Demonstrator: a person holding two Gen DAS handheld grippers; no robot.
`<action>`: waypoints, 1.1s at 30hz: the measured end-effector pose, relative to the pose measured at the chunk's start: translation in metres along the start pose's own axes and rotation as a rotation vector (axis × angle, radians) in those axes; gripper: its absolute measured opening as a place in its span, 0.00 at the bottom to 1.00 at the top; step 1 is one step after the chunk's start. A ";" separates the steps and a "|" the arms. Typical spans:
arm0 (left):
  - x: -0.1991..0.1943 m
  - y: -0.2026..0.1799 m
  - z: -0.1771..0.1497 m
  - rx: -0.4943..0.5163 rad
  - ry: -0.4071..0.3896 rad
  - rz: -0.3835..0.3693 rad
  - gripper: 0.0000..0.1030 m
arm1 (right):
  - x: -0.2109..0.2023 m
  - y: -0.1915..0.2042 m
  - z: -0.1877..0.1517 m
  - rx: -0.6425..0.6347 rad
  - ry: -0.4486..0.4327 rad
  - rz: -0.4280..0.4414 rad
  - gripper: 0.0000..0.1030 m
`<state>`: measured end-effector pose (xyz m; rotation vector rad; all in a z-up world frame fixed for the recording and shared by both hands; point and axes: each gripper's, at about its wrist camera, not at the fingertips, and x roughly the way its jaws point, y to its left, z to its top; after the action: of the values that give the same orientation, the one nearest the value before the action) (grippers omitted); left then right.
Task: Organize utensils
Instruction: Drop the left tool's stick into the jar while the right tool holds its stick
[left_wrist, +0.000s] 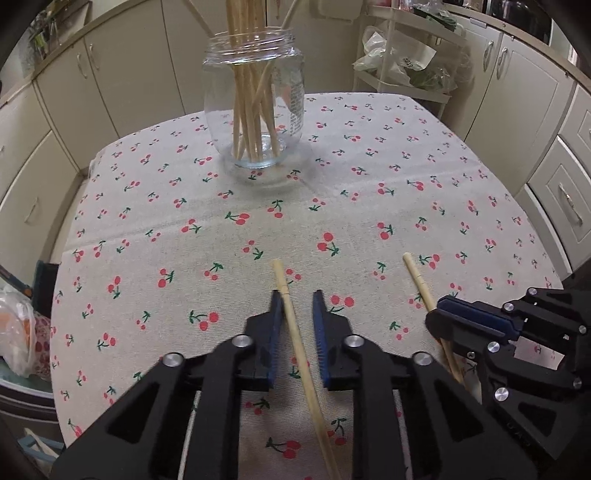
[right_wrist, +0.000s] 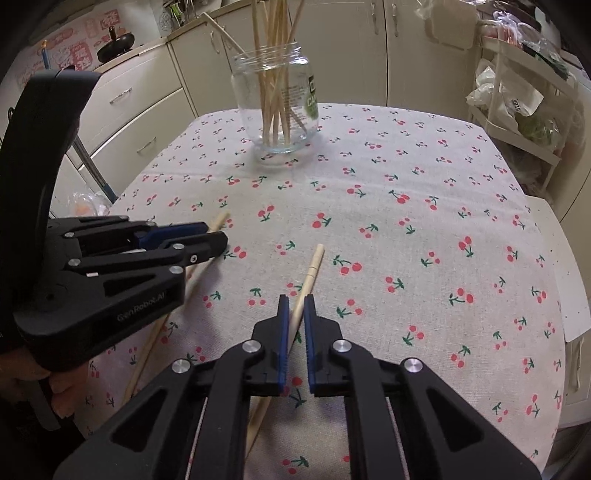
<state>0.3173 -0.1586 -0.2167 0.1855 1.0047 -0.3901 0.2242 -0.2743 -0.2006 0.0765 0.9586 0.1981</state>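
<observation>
A glass jar (left_wrist: 255, 103) with several wooden chopsticks stands at the far side of the table; it also shows in the right wrist view (right_wrist: 277, 99). Two loose chopsticks lie on the near tablecloth. My left gripper (left_wrist: 298, 300) is open and straddles the left chopstick (left_wrist: 291, 317), which rests against the left pad. My right gripper (right_wrist: 294, 303) is partly open around the right chopstick (right_wrist: 310, 275), with its pads close beside it. In the left wrist view the right gripper (left_wrist: 439, 314) sits over that chopstick (left_wrist: 417, 280). In the right wrist view the left gripper (right_wrist: 218, 236) covers the left chopstick (right_wrist: 219, 220).
The table wears a cherry-print cloth (left_wrist: 332, 206). Cream cabinets (left_wrist: 122, 70) surround it. A white wire rack (right_wrist: 517, 110) with bags stands at the back right. Plastic bags (left_wrist: 18, 332) sit off the table's left edge.
</observation>
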 end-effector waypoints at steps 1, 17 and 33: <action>0.000 0.001 0.001 -0.008 -0.002 -0.012 0.05 | 0.000 -0.003 0.000 0.017 -0.002 0.010 0.08; -0.113 0.057 0.082 -0.208 -0.654 -0.086 0.05 | 0.001 -0.007 -0.002 0.061 -0.030 0.038 0.08; -0.111 0.072 0.162 -0.368 -0.904 -0.007 0.05 | 0.004 -0.031 -0.003 0.213 -0.036 0.195 0.07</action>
<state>0.4202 -0.1195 -0.0387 -0.3134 0.1696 -0.2429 0.2282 -0.3044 -0.2099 0.3688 0.9333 0.2726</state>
